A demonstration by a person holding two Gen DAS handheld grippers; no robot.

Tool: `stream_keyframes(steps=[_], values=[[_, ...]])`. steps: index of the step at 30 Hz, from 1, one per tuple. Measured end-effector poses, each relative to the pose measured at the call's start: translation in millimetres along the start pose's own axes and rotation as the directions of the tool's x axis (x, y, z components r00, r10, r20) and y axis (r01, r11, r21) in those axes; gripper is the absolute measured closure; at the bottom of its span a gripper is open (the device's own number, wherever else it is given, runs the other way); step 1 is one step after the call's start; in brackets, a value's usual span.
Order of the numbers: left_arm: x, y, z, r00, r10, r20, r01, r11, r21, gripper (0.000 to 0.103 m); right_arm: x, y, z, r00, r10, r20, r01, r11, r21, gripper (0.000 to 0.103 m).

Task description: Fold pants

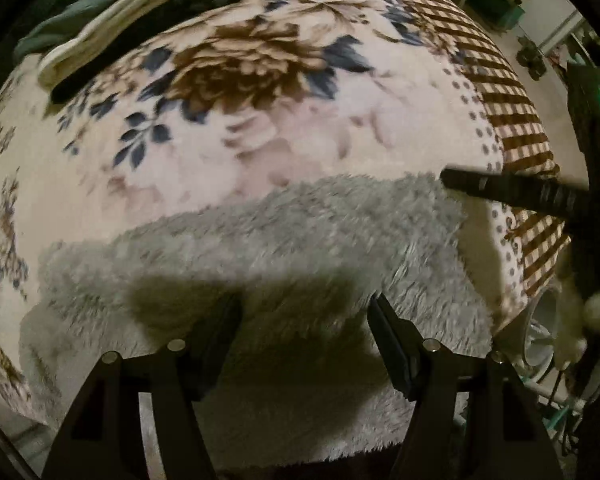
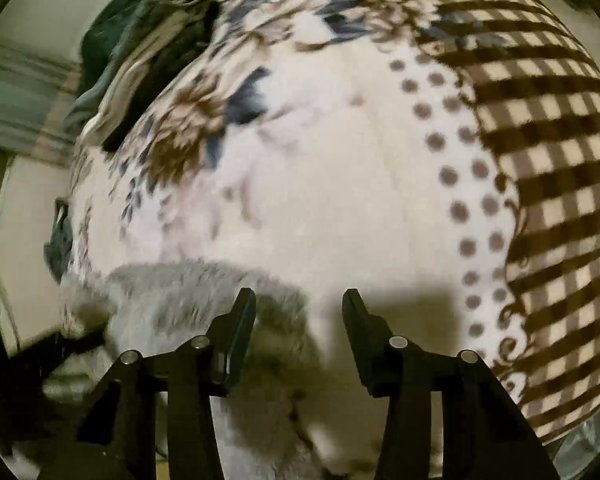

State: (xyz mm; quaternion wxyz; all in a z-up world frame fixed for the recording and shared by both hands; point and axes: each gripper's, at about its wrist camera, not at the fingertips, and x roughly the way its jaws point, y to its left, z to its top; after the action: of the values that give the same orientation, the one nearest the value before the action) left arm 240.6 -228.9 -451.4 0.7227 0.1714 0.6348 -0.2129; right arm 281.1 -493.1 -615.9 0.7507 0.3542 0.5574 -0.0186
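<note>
Grey fleece pants point(image 1: 284, 240) lie spread across a floral blanket point(image 1: 236, 92) with a brown checked border point(image 2: 548, 152). Left gripper point(image 1: 304, 312) hangs above the fleece, fingers wide apart, holding nothing. Right gripper point(image 2: 299, 300) stands at the pants' edge, fingers apart and empty. Folded clothes point(image 1: 112, 20) sit well apart.

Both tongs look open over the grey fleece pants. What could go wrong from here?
1. The left tongs and right tongs hold nothing; the grey fleece pants are thick pile, so a shallow pinch may catch fluff only and slip.
2. The pants lie on the floral blanket; a deep grab could lift the blanket too.
3. The pants reach the bed edge near the right tongs, so a pull may drag them off.
</note>
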Motion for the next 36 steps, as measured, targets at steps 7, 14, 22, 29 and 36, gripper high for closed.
stream_keyframes(steps=[7,14,22,29,36], values=[[-1.7,-23.6,-40.5,0.999,-0.05,0.021,0.051,0.997,-0.064,0.039,-17.6,4.3,-29.5,0.997,0.053,-0.057,-0.06,0.989,-0.134,0.055],[38.3,-81.3,-60.8,0.999,-0.032,0.021,0.032,0.999,-0.011,0.039,-40.7,-15.3,-39.4,0.989,-0.125,-0.078,0.107,0.973,-0.205,0.055],[21.7,-102.7,-37.6,0.995,-0.062,0.08,0.07,0.993,-0.096,0.032,-85.8,-71.2,-49.8,0.977,-0.215,-0.014,0.215,0.976,-0.03,0.055],[87.3,-129.6,-25.6,0.975,0.222,-0.027,-0.222,0.975,-0.008,0.031,-92.4,-103.5,-69.5,0.983,-0.179,0.036,0.171,0.972,0.159,0.051],[87.8,-123.1,-30.7,0.972,0.228,0.057,-0.233,0.965,0.117,0.057,-91.4,-108.9,-76.0,0.99,-0.125,0.071,0.106,0.969,0.225,0.036]])
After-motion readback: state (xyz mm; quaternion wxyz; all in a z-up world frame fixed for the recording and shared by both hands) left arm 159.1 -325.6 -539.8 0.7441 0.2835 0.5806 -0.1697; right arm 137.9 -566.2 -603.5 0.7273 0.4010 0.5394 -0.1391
